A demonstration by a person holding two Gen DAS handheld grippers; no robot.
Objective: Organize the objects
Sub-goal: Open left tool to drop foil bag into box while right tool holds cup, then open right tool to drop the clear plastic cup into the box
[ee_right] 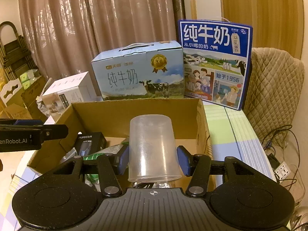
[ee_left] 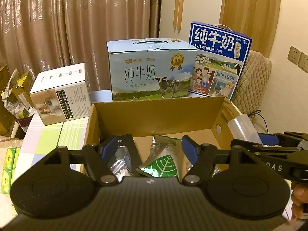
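An open cardboard box (ee_left: pixel 157 115) (ee_right: pixel 138 111) stands on the table. It holds a black packaged item (ee_left: pixel 125 154) (ee_right: pixel 90 142) and a green-and-white leaf pouch (ee_left: pixel 163 163). My left gripper (ee_left: pixel 150 150) is open and empty above the box's near side. My right gripper (ee_right: pixel 153 159) is shut on a clear plastic cup (ee_right: pixel 153 148), held upside down over the box; the cup also shows in the left wrist view (ee_left: pixel 243 129) at the box's right wall.
Behind the box stand a light blue milk carton (ee_left: pixel 152 69) (ee_right: pixel 138 71), a dark blue milk carton (ee_left: pixel 217 57) (ee_right: pixel 215 61) and a white appliance box (ee_left: pixel 61 94) (ee_right: pixel 69 90). A quilted chair (ee_right: pixel 273 88) and cables (ee_right: pixel 279 146) are at right. Green tissue packs (ee_left: pixel 8 169) lie at left.
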